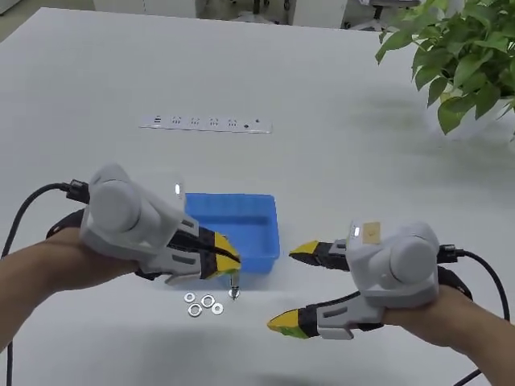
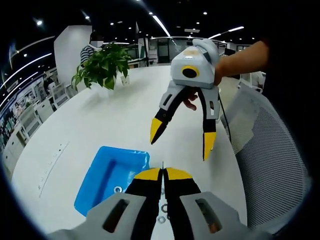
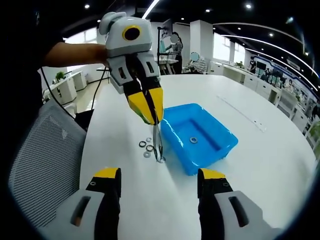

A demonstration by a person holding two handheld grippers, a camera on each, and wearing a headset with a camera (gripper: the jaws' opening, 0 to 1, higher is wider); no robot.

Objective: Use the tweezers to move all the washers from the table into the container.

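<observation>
My left gripper [image 1: 232, 259] [image 2: 162, 173] is shut on thin metal tweezers [image 1: 234, 283] [image 3: 158, 141]. Their tips point down just in front of the blue container [image 1: 272, 241] [image 2: 92, 182] [image 3: 220, 150]. Something small and shiny sits at the tips; I cannot tell whether it is a washer. Several washers [image 1: 205, 305] [image 3: 146, 147] lie on the table left of the tips. One washer [image 3: 193, 140] [image 2: 118, 189] lies inside the container. My right gripper [image 1: 287, 288] [image 3: 160, 175] is open with nothing in it, right of the container, facing the left gripper [image 3: 145, 107].
A white power strip [image 1: 205, 123] lies further back on the white table [image 1: 338, 161]. A potted plant [image 1: 463, 56] stands at the back right. A mesh chair [image 2: 272, 165] is near the table's edge. People sit in the far background.
</observation>
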